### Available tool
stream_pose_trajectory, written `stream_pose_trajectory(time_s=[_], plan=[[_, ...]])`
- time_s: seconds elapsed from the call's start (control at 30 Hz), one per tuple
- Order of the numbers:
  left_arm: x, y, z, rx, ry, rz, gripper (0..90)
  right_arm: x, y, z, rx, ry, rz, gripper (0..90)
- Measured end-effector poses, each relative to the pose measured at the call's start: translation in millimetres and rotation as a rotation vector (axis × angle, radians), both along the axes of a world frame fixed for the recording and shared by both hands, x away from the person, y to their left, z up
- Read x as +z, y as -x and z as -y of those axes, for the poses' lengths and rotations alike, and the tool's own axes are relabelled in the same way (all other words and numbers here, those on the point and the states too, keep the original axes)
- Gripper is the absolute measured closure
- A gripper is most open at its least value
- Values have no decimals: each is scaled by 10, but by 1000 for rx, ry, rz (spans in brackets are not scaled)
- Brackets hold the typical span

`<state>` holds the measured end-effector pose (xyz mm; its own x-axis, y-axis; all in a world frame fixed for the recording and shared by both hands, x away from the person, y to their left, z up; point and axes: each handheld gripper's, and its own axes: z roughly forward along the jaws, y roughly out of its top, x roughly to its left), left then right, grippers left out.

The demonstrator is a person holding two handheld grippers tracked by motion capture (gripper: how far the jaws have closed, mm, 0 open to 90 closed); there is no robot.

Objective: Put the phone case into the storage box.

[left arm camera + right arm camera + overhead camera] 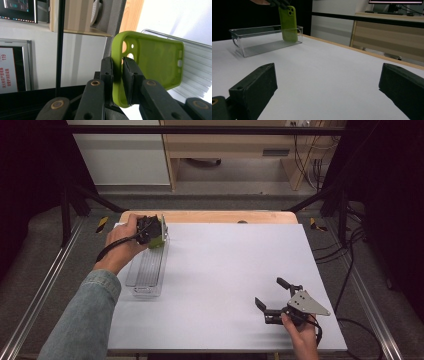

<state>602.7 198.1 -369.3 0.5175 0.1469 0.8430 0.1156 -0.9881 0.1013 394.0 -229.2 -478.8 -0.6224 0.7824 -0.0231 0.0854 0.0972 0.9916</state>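
A lime-green phone case (pixel 152 62) hangs upright at the far end of a clear plastic bin (pixel 146 270). My left gripper (pixel 118 72) is shut on the case's side wall near the camera holes. From above, that gripper (pixel 150 231) sits over the bin's far end with the case (pixel 156 240) below it. The right gripper view shows the case (pixel 288 23) dipping into the bin (pixel 265 41), its lower end inside the walls. My right gripper (pixel 272 297) rests low at the front right of the table, jaws wide open with nothing between them.
A white sheet (pixel 225 280) covers the table, with a wooden edge (pixel 210 216) showing at the far side. Metal rails run along both sides of the table. A wooden cabinet (pixel 387 32) stands beyond the far edge.
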Motion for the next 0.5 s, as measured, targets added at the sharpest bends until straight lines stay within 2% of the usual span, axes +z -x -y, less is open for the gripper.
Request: stream_pose_trajectory(time_s=[0.5], plan=[[-31, -77, -18, -2, 12, 15, 758, -1, -2, 7, -2, 0, -6, 20]])
